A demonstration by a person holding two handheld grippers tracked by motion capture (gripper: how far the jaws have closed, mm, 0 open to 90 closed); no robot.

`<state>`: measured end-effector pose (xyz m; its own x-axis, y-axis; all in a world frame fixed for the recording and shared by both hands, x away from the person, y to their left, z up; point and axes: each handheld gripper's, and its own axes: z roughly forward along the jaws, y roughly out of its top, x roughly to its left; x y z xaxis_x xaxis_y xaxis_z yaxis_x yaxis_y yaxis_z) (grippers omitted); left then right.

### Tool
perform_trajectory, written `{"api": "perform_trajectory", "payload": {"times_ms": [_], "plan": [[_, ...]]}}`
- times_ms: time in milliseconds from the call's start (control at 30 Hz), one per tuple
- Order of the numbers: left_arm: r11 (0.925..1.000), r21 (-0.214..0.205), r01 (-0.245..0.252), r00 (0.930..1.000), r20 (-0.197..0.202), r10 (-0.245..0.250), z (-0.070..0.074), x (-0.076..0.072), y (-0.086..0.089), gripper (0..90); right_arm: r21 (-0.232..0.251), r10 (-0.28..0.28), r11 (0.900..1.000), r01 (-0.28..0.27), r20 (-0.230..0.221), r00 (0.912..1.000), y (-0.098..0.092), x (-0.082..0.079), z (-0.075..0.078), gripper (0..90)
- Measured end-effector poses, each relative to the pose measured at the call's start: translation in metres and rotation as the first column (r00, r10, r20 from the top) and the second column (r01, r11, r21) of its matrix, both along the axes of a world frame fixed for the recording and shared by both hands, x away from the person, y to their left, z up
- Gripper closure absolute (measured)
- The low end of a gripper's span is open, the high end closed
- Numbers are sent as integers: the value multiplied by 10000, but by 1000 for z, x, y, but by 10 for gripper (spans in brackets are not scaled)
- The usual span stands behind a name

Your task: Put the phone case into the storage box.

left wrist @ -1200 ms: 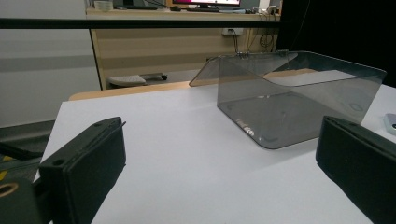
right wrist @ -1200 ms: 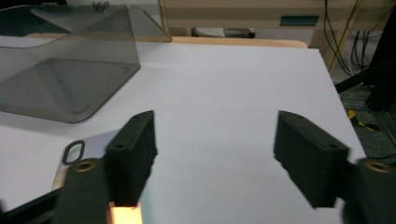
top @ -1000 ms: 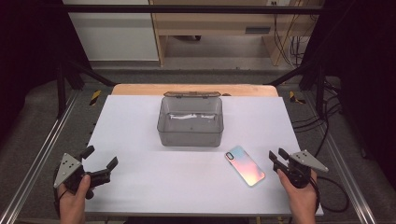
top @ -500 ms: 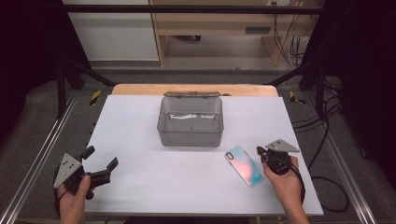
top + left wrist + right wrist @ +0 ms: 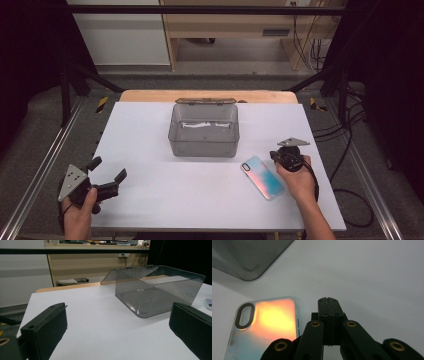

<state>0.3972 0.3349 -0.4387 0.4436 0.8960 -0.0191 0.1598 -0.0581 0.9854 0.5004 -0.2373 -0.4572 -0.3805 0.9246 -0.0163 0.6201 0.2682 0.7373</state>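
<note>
- The right gripper (image 5: 328, 300) sits just right of the phone case (image 5: 262, 176), jaws pressed tight together with nothing between them.
- To do this well, I think it should nudge the case's long edge slowly and low, so the case slides flat.
- The left gripper (image 5: 107, 175) waits wide open and empty at the near left.
- The case is shiny pink, orange and blue, lying flat, near and right of the clear box (image 5: 204, 131).

Left gripper (image 5: 120, 337), jaws wide apart, faces a smoky clear box (image 5: 157, 293) on the white table (image 5: 95, 307).
</note>
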Motion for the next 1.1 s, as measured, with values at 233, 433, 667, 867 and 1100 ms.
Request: {"api": "perform_trajectory", "payload": {"times_ms": [233, 433, 667, 867, 1100], "plan": [[10000, -43, 15, 10000, -34, -15, 0, 0, 0, 17, 50, -66, 10000, 68, -393, 9992, -3, 6, -6, 900], [10000, -43, 45, 10000, -64, -45, -1, 0, -1, 17, 41, 15, 10000, -13, -627, 9980, -4, 7, -12, 900], [10000, -39, 55, 10000, -75, -56, -1, 1, -1, 17, 274, 166, 9995, -144, -800, 9967, -5, 1, -15, 900], [10000, -31, 63, 10000, -63, -63, -1, -1, -1, 17, 644, 140, 9979, -86, -834, 9964, -10, -9, -21, 900], [10000, -27, 56, 9999, -87, -56, -1, 1, -2, 17, 1113, 263, 9936, -169, -840, 9961, -11, -24, -23, 900]]}}
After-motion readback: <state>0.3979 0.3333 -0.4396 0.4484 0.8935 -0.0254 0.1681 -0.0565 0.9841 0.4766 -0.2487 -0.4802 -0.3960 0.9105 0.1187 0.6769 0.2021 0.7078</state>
